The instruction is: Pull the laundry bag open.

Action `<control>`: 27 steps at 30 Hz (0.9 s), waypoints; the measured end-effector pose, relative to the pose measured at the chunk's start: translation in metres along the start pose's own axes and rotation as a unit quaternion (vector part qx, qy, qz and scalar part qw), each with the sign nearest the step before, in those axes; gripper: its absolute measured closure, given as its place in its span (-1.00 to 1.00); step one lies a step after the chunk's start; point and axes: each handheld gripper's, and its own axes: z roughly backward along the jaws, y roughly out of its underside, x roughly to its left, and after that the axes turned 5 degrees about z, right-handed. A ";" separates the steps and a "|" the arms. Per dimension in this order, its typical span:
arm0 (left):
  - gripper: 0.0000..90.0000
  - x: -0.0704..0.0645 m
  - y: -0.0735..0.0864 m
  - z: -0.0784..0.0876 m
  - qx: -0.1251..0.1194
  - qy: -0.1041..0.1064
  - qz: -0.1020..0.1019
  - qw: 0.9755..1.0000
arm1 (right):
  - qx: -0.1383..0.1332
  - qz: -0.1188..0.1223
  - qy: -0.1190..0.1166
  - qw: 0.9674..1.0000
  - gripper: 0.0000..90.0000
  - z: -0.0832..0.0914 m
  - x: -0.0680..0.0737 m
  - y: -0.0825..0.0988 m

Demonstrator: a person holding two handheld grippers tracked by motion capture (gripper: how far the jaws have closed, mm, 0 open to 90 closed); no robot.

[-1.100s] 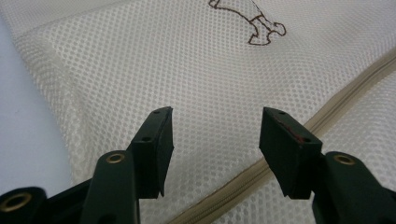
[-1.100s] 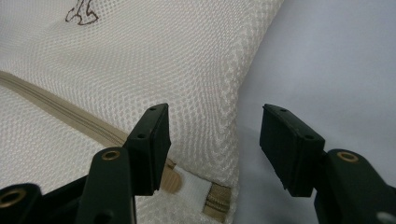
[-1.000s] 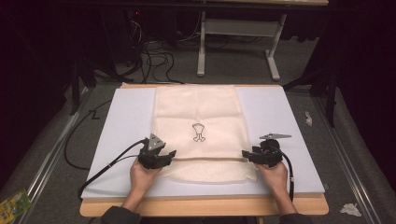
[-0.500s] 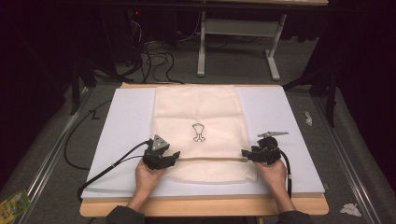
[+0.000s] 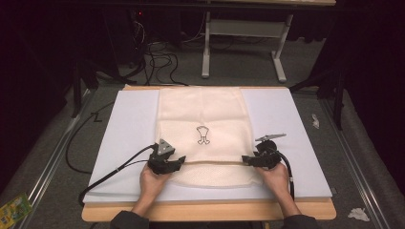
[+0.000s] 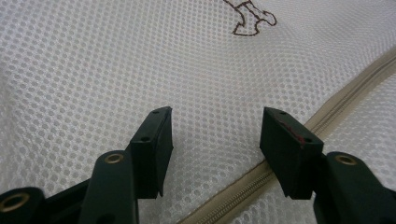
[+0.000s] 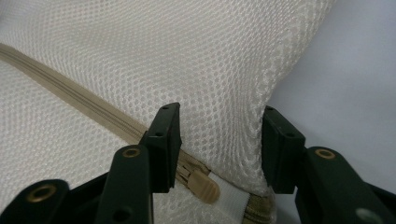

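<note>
Lying flat on the counter, the mesh bag has its zipper flanked by the released left claw and the right claw, whose jaws, just closing, straddle the bag's edge without yet pinching it.

Each hand carries a black two-jaw gripper: the left gripper is topped by a grey three-cornered plate with small dark dots, the right gripper by a flatter grey plate, and a black cable trails from each body. Dark sleeves cover the person's forearms down to the wrists. Close up, the jaws are matt black blocks on black arms set with brass-coloured rivets, small round holes dot their top faces, and one left pad bears a thin red streak.
</note>
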 end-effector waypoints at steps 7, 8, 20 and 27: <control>0.03 -0.004 0.000 -0.002 0.006 -0.021 -0.014 1.000 | 0.012 0.060 0.023 0.998 0.87 0.000 0.008 -0.001; 0.03 -0.004 -0.001 -0.002 0.008 -0.019 -0.012 1.000 | 0.012 0.060 0.023 0.998 0.87 0.000 0.008 -0.001; 0.03 -0.003 -0.006 -0.001 0.012 -0.007 -0.005 1.000 | -0.031 0.055 -0.018 0.998 0.95 0.020 -0.002 -0.005; 0.06 -0.017 -0.017 -0.002 0.009 0.019 -0.019 1.000 | -0.041 0.056 -0.027 0.997 0.95 0.027 0.000 -0.011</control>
